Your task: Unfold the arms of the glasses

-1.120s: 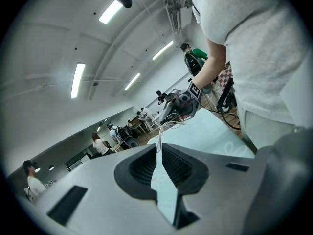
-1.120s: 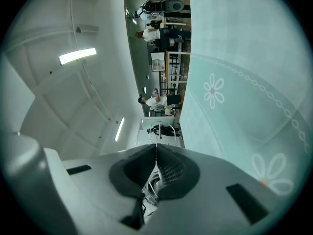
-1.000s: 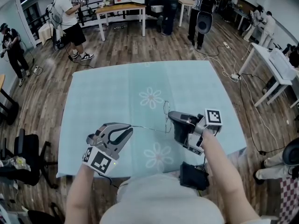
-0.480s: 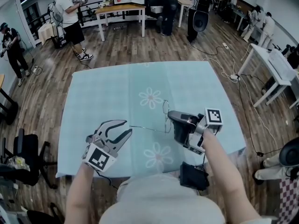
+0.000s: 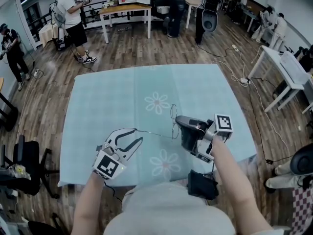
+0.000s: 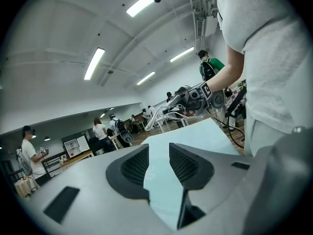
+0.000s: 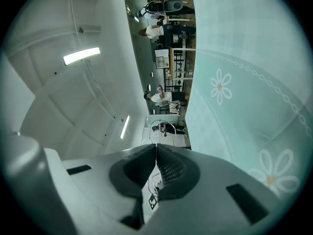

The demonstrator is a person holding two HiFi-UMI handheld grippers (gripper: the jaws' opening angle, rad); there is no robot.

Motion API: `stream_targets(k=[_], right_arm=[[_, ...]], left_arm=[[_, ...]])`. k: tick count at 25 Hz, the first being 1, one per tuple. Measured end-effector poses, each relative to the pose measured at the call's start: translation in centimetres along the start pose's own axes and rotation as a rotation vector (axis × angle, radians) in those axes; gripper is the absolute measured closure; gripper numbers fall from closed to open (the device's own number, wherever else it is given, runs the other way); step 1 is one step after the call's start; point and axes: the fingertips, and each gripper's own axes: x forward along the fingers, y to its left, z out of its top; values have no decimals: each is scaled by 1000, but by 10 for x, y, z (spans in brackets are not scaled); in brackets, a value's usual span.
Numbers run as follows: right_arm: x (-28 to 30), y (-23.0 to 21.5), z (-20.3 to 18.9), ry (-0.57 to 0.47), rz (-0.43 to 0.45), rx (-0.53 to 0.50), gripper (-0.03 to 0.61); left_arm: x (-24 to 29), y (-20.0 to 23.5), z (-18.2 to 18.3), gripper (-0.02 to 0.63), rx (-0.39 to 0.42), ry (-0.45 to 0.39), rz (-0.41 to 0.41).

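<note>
Right gripper (image 5: 180, 123) pinches the wiry glasses (image 5: 173, 114); left gripper (image 5: 137, 135) gapes empty beside their arm (image 5: 154, 133), which a careless nudge could bend

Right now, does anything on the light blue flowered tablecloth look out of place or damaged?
Nothing stands out. The thin wire-framed glasses are pinched in the right gripper over the light blue flowered tablecloth, one arm swung out toward the open left gripper.

Past the glasses (image 5: 172, 116): bare table (image 5: 112, 94), you can move freely.
Right of them: your right gripper (image 5: 180, 127) blocks.
</note>
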Motion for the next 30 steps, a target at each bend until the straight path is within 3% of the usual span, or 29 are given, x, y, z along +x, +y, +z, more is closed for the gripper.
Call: stream_targets(k=[12, 30], right_arm=[[0, -2, 4, -73, 36, 19, 568], [9, -5, 10, -161, 65, 73, 568]], left_arm=[[20, -7, 6, 480, -160, -86, 44], [51, -45, 35, 482, -130, -142, -53]])
